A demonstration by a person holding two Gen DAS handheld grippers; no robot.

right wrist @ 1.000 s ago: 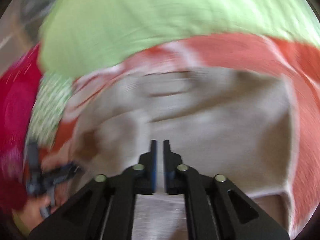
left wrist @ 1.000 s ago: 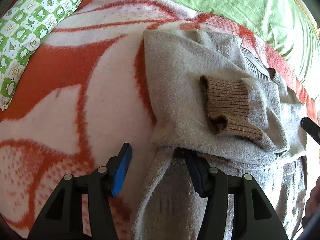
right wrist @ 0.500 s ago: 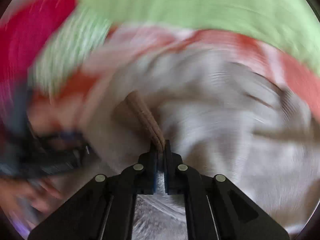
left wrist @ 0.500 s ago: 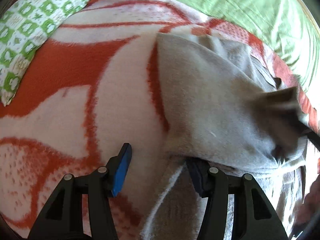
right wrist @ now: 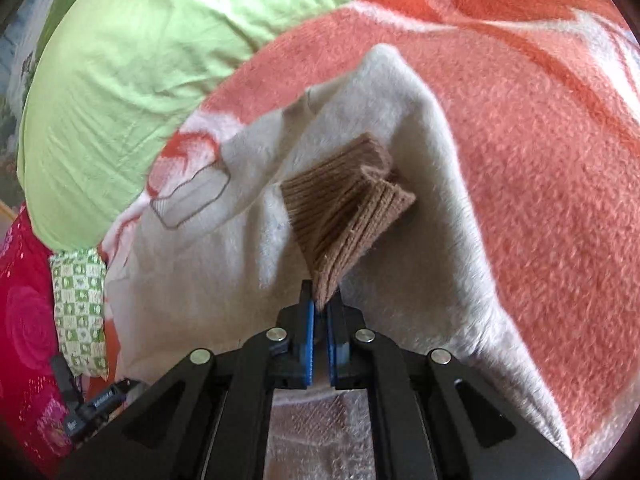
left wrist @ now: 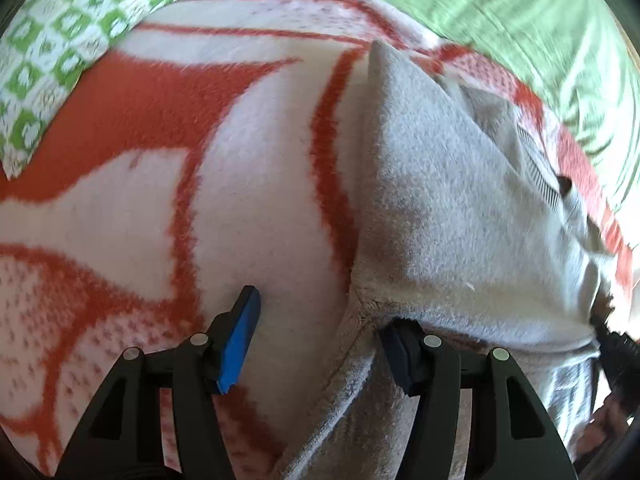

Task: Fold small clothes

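Observation:
A small grey fleece sweater (left wrist: 460, 216) lies on an orange and white blanket (left wrist: 180, 168). My left gripper (left wrist: 324, 336) is open, low over the sweater's near left edge; its right finger sits under a fold of the fleece. In the right wrist view my right gripper (right wrist: 320, 308) is shut on the brown ribbed cuff (right wrist: 344, 204) of a sleeve and holds it up over the sweater's body (right wrist: 224, 256). The sleeve stretches away from the gripper toward the far end.
A light green sheet (right wrist: 132, 40) covers the bed behind the blanket. A green and white patterned pillow (left wrist: 72, 40) lies at the far left. A red patterned cloth (right wrist: 24, 320) and the left gripper's tip (right wrist: 100, 404) show at the lower left of the right wrist view.
My right gripper has lifted the brown cuff off the sweater's top and swung it across. The cuff no longer shows in the left wrist view. My left gripper stayed put.

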